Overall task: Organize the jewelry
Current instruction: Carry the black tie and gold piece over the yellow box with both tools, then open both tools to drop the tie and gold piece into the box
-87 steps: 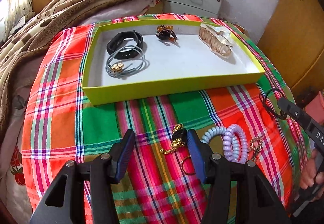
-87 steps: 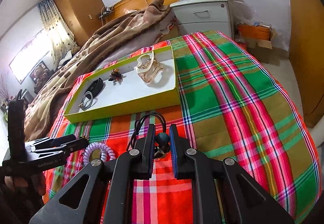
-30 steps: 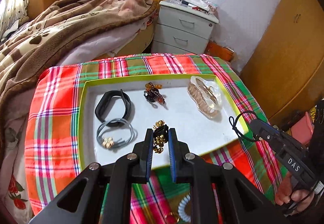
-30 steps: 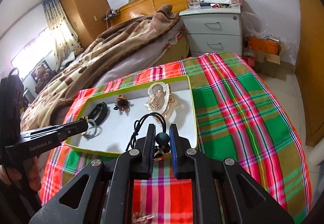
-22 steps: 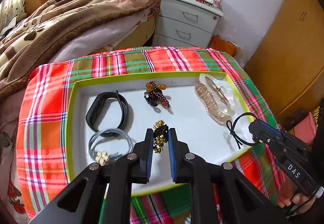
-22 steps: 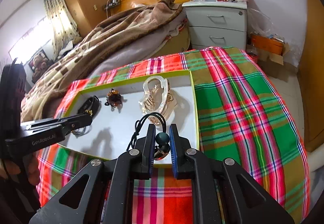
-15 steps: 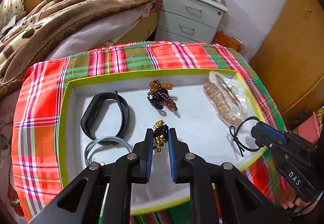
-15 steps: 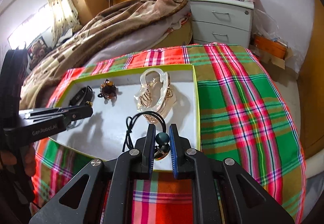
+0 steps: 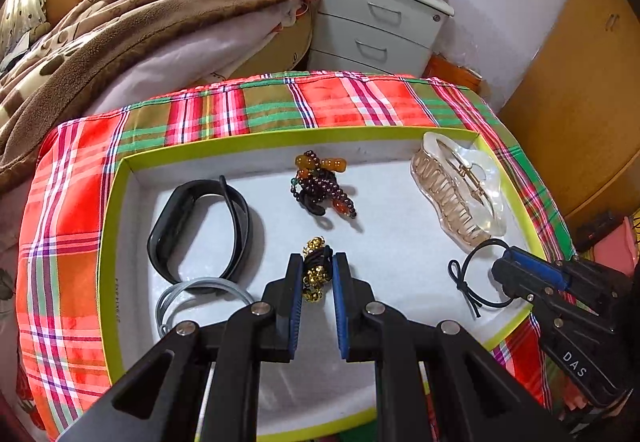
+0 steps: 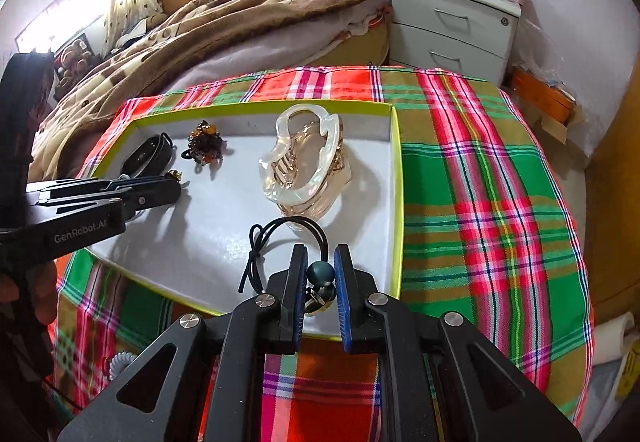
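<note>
Left wrist view: left gripper (image 9: 316,278) was clenched on a gold-bead hair tie (image 9: 315,269), held over the white floor of the lime-rimmed tray (image 9: 105,242); inside the tray lay a black wristband (image 9: 200,230), a grey cord loop (image 9: 192,296), a dark beaded bracelet (image 9: 320,188) and a clear hair claw (image 9: 460,194); right wrist view: right gripper (image 10: 318,284) was clamped on a black elastic hair tie (image 10: 288,238) at its dark bead, over the tray's near right corner; tray sat on a plaid cloth (image 10: 480,202); a coiled hair tie (image 10: 119,360) lay on the cloth outside the tray
</note>
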`<action>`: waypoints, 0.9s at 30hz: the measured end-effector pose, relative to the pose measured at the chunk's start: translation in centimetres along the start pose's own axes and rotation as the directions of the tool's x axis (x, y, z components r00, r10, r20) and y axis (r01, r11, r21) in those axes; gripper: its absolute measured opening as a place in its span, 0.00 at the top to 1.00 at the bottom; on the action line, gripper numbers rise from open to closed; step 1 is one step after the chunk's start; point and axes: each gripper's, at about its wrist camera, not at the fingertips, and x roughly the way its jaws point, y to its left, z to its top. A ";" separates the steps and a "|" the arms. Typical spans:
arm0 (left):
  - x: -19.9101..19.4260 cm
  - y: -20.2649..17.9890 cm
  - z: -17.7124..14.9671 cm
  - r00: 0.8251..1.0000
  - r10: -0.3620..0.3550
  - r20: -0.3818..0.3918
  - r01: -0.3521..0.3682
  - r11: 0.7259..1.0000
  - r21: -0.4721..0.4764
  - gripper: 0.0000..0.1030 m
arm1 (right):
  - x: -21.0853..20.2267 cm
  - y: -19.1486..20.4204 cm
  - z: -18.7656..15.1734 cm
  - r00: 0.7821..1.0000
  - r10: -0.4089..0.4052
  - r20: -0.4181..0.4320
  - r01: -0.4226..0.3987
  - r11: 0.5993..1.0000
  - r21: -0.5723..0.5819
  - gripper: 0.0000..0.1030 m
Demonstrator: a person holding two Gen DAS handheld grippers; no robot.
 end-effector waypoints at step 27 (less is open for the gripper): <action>-0.7 0.3 -0.2 1.000 -0.012 0.012 0.012 1.000 -0.028 0.72 | -0.3 -0.6 0.2 1.000 0.008 0.022 -0.009 0.999 0.044 0.83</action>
